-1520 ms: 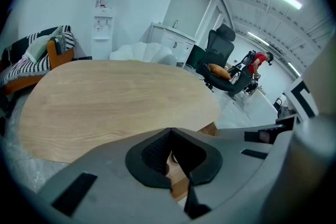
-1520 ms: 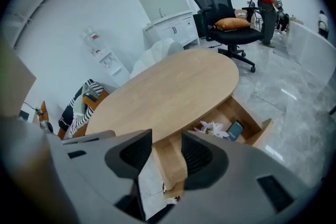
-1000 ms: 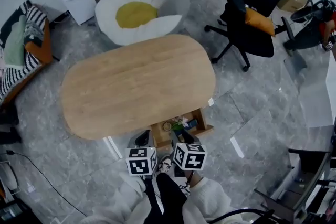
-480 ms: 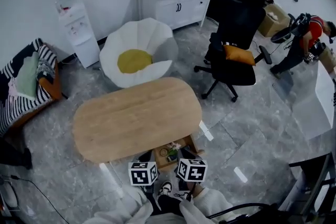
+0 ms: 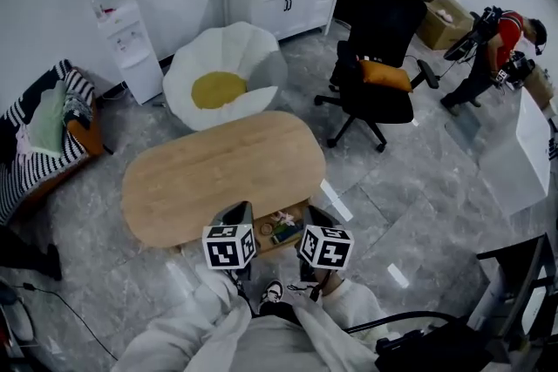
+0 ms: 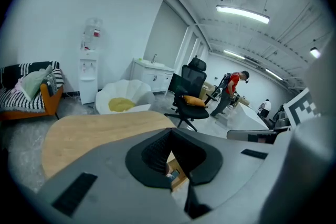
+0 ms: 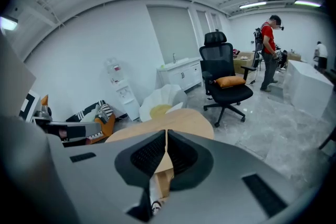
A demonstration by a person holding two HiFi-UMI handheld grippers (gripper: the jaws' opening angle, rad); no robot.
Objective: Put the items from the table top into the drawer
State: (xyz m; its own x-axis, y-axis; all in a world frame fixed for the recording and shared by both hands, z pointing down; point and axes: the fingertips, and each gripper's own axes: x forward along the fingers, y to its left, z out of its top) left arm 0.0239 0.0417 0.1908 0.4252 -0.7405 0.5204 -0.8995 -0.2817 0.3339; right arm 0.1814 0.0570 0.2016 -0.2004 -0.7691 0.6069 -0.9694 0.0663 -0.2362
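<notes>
The oval wooden table (image 5: 222, 174) has a bare top. Under its near edge the drawer (image 5: 261, 242) stands pulled out with several small items in it. My left gripper (image 5: 237, 215) hangs above the drawer's left end, its tips meeting with nothing between them (image 6: 170, 132). To the right, my right gripper (image 5: 317, 217) is above the drawer's right end. Its jaws have just been closing and now stand shut on nothing (image 7: 166, 139). A sliver of the drawer (image 7: 163, 181) shows below them.
Beyond the table sit a white petal-shaped seat with a yellow cushion (image 5: 222, 83) and a black office chair (image 5: 379, 70). A water dispenser (image 5: 122, 30) and a striped sofa (image 5: 44, 135) are at the left. A person in red (image 5: 501, 39) stands far right by a white counter (image 5: 523, 161).
Both grippers have risen from the drawer. The head view has lifted and pulled back, so the table looks smaller and more of the room shows.
</notes>
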